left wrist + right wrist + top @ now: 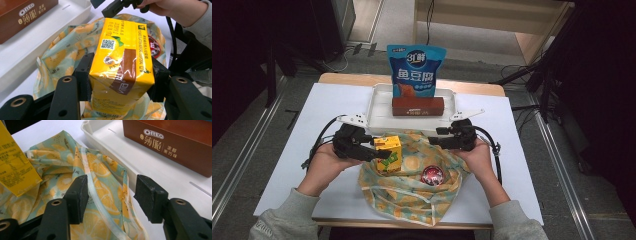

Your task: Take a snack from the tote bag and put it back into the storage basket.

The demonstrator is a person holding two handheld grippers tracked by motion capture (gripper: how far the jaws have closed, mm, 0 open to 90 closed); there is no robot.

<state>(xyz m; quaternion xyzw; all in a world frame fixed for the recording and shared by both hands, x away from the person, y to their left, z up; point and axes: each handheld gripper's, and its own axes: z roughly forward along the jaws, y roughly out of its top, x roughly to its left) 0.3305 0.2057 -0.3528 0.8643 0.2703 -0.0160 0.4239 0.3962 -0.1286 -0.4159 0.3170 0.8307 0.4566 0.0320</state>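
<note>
A yellow drink carton (388, 152) (122, 65) hangs tilted over the mouth of a fabric bag with an orange-slice print (412, 195) (62, 55) (100, 170). My left gripper (381, 151) (122, 75) is shut on the carton, one pad on each side. My right gripper (437, 137) (111, 192) stands open at the bag's far right rim, with the rim's pale edge running between its jaws and untouched by the pads. A round red packet (432, 175) (155, 47) lies on the bag. The carton's corner (15, 170) shows at the left of the right gripper view.
A white tray (379, 107) (110, 145) sits behind the bag and holds a brown Oreo box (418, 106) (22, 17) (170, 145). A blue snack pouch (415, 70) stands upright at the tray's back. A white mat (312, 150) covers the table.
</note>
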